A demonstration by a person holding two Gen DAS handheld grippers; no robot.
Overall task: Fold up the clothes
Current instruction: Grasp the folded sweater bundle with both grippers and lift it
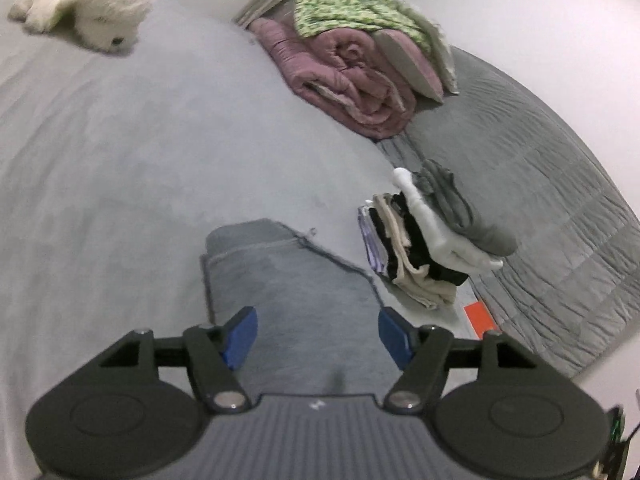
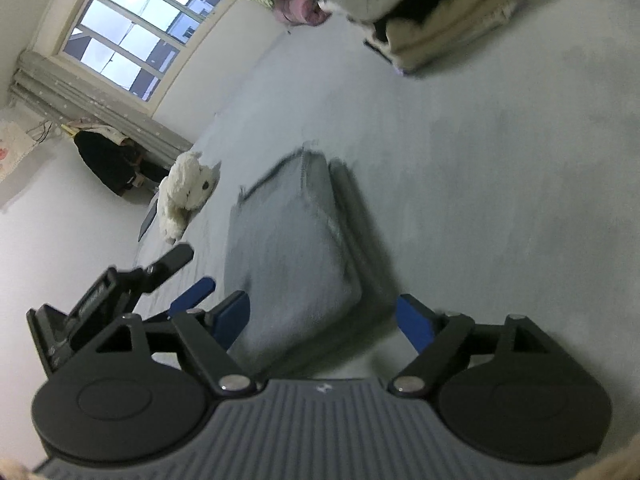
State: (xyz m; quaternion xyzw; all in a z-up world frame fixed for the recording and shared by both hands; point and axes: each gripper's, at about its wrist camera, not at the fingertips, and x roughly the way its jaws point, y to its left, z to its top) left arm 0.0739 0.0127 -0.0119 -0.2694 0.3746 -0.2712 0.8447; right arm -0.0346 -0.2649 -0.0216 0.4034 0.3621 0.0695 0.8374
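**Hand-held gripper pair over folded grey garment — bed inventory**

Left hand-held gripper (image 1: pixel 318 338): blue pads set wide apart, nothing gripped; folded garment lies below and ahead, between the pads but not pressed.
Right hand-held gripper (image 2: pixel 324 320): jaws wide apart, empty; same garment just ahead of them. Left unit shows at its lower left.

Item 1: grey folded garment (image 1: pixel 288 280), flat on bed, roughly rectangular w/ stitched hem at far edge.
Item 2: bed (image 1: pixel 140 152), pale grey cover, carries all items.
Item 3: stack of folded clothes (image 1: pixel 420 240), to the right of the garment, near but apart; cream, black, white, grey layers, leaning.
Item 4: grey quilt (image 1: pixel 540 200), beyond stack.
Item 5: pink rolled duvet (image 1: pixel 344 80), green-print cloth (image 1: pixel 348 8) on top.
Item 6: white plush toy (image 1: pixel 84 4), far left, well apart.
Item 7: window (image 2: pixel 136 36), right wrist view only.
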